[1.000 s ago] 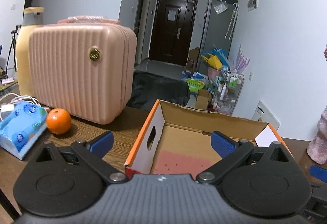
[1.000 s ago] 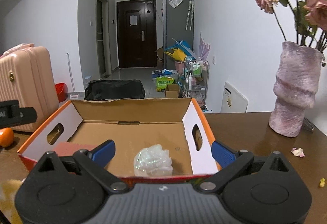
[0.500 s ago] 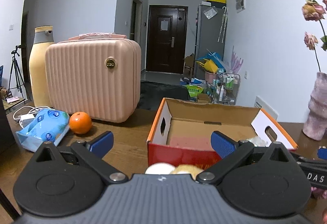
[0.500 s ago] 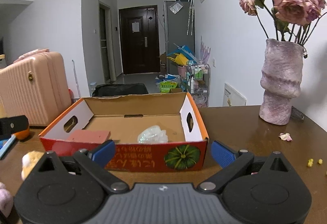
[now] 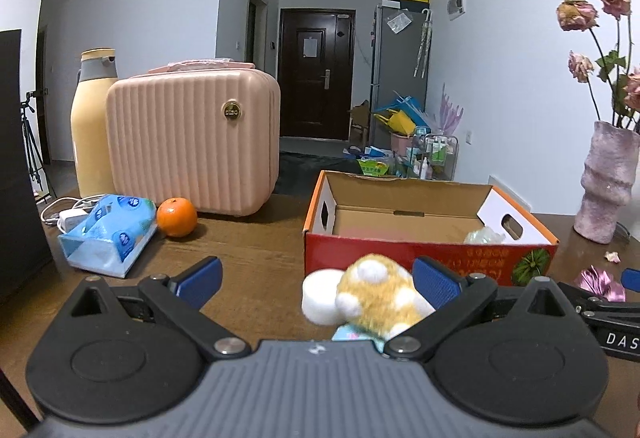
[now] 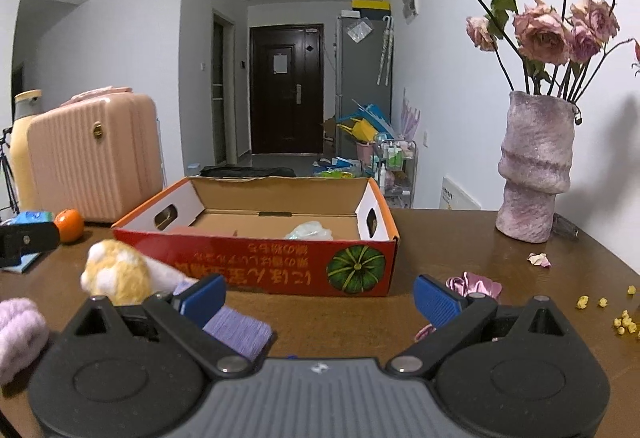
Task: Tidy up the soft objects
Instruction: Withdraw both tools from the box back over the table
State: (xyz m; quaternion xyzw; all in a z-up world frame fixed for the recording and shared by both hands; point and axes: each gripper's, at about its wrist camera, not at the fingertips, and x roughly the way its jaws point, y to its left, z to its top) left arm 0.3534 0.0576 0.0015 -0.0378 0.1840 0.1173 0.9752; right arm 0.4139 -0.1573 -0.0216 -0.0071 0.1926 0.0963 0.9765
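An open red cardboard box [image 5: 430,254] [image 6: 280,272] stands on the wooden table; a crumpled clear plastic ball [image 5: 482,237] [image 6: 309,231] lies inside. A yellow-and-white plush toy [image 5: 374,292] [image 6: 116,272] lies in front of the box. My left gripper [image 5: 318,278] is open and empty, the plush between its fingers but untouched. My right gripper [image 6: 320,292] is open and empty, before the box. A purple cloth [image 6: 238,330], a lilac fluffy item [image 6: 18,334] and a pink satin scrunchie [image 6: 474,284] [image 5: 598,282] lie near it.
A pink ribbed case [image 5: 192,140], a yellow bottle [image 5: 94,122], an orange [image 5: 177,217] and a blue tissue pack [image 5: 110,234] stand at left. A vase of dried roses [image 6: 534,166] stands at right, with petals and yellow crumbs [image 6: 622,320] on the table.
Both grippers have pulled back from over the box and lowered toward the table's near side. The plush, cloth and scrunchie have come into view.
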